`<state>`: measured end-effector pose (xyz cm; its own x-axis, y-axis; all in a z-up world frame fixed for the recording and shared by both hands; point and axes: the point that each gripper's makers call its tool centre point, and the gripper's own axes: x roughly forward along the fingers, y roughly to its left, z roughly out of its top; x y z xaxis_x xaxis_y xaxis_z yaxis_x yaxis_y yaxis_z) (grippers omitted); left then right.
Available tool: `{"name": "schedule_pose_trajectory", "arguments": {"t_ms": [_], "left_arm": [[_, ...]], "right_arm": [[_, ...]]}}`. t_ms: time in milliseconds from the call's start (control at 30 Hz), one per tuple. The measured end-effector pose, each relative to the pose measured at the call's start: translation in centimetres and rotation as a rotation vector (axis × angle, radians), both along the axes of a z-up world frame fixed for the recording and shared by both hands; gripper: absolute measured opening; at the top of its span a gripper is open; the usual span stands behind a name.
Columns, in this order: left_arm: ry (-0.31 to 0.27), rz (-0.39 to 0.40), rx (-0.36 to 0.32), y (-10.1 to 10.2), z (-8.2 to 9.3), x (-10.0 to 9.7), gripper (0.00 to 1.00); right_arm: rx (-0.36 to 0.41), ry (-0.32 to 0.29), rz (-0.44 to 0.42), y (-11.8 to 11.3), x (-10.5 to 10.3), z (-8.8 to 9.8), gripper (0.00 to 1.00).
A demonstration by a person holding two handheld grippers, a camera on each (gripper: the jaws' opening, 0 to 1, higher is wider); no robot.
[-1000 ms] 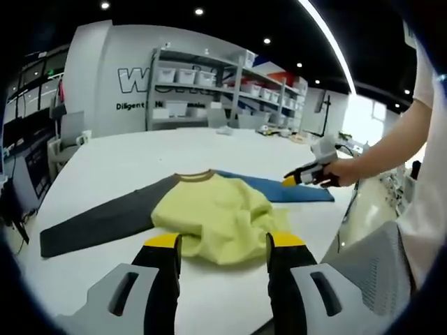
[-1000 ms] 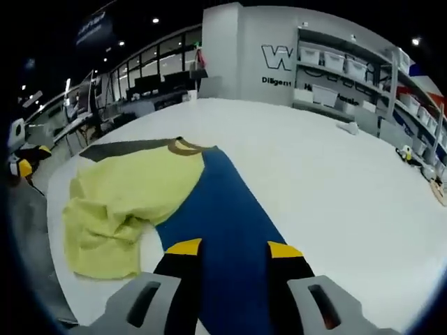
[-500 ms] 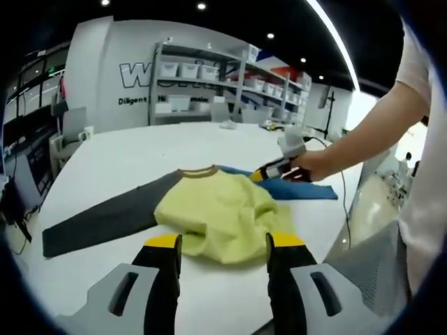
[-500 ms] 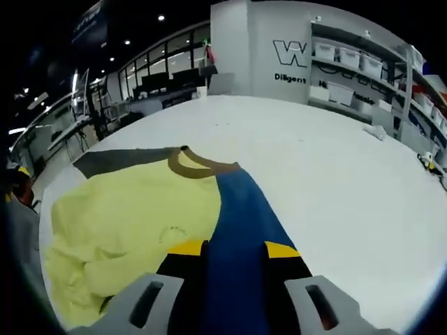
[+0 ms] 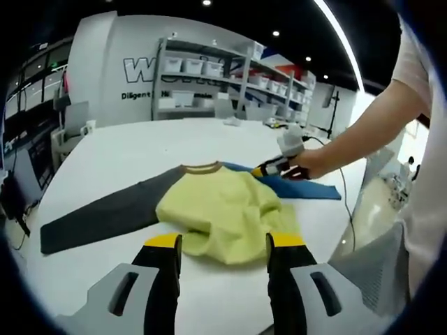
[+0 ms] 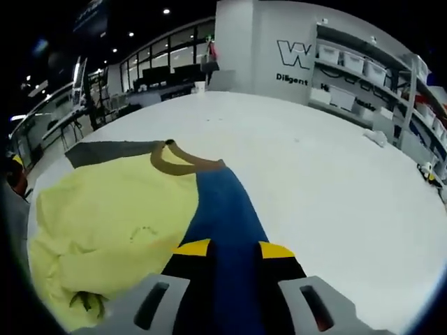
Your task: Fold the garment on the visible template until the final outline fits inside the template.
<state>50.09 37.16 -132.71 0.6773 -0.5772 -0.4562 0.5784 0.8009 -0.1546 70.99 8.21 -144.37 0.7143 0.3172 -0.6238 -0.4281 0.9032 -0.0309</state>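
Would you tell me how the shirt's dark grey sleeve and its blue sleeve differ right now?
The dark grey fabric sleeve lies stretched out with nothing near it; the blue fabric sleeve has the right tongs over it, straddled by their jaws in the right gripper view. Both lie flat on the white table, joined to the crumpled yellow body.

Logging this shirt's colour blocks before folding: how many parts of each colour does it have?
Yellow body: 1
Grey sleeve: 1
Blue sleeve: 1
Brown collar: 1
Total: 4 colour parts on 1 shirt
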Motion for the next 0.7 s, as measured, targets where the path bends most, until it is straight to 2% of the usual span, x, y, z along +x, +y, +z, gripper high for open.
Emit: {"name": "schedule_pose_trajectory", "arguments": {"t_ms": [433, 700], "left_arm": [[0.002, -0.001, -0.001, 0.3, -0.1, 1.1, 0.45], [0.005, 0.003, -0.007, 0.3, -0.3, 1.8, 0.45]], "right_arm": [[-0.025, 0.006, 0.029, 0.6, 2.6, 0.1, 0.17], [-0.041, -0.013, 0.054, 0.6, 3.9, 0.1, 0.17]]}}
